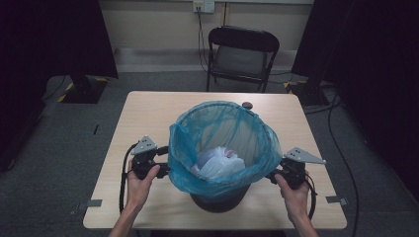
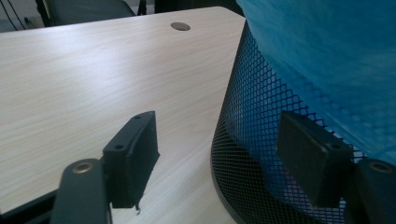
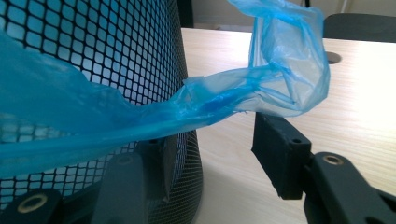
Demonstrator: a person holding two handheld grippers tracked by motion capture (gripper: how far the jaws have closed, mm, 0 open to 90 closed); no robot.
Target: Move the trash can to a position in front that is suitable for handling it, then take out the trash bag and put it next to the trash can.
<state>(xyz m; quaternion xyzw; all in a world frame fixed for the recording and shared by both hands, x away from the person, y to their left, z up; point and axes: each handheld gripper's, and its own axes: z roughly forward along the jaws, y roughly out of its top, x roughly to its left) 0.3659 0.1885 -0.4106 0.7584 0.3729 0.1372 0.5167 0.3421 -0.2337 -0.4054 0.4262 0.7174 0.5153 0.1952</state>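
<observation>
Bag (image 1: 232, 133), blue and thin, is lining a black mesh bin (image 1: 220, 200) that is standing on the near half of the bench (image 1: 148, 113), with its top edge folded out and hanging down over the rim all round. Behind the bench a folding chair (image 1: 242, 54) is standing against the wall. Inside the bag a white crumpled bundle (image 1: 217, 163) is lying near the bottom, so the load is looking light. The film is soft, slippery and easy to tear on the mesh, so it is likely best taken by the loose overhang at two opposite sides, where the plastic is bunching into folds thick enough to pinch. The left tongs (image 1: 165, 170) are sitting against the bin's left side; in the left gripper view they (image 2: 233, 158) are standing wide, one jaw against the mesh under the blue fold, the other over bare bench, with nothing pinched between them. The right tongs (image 1: 272, 177) are at the bin's right side; in the right gripper view they (image 3: 215, 161) are about half open, straddling the base of a loose flap (image 3: 280, 70) of the bag that is draping just above the jaws, and the pads are not pressing on it. A small round grommet (image 1: 247, 105) is sitting at the bench's far edge.
</observation>
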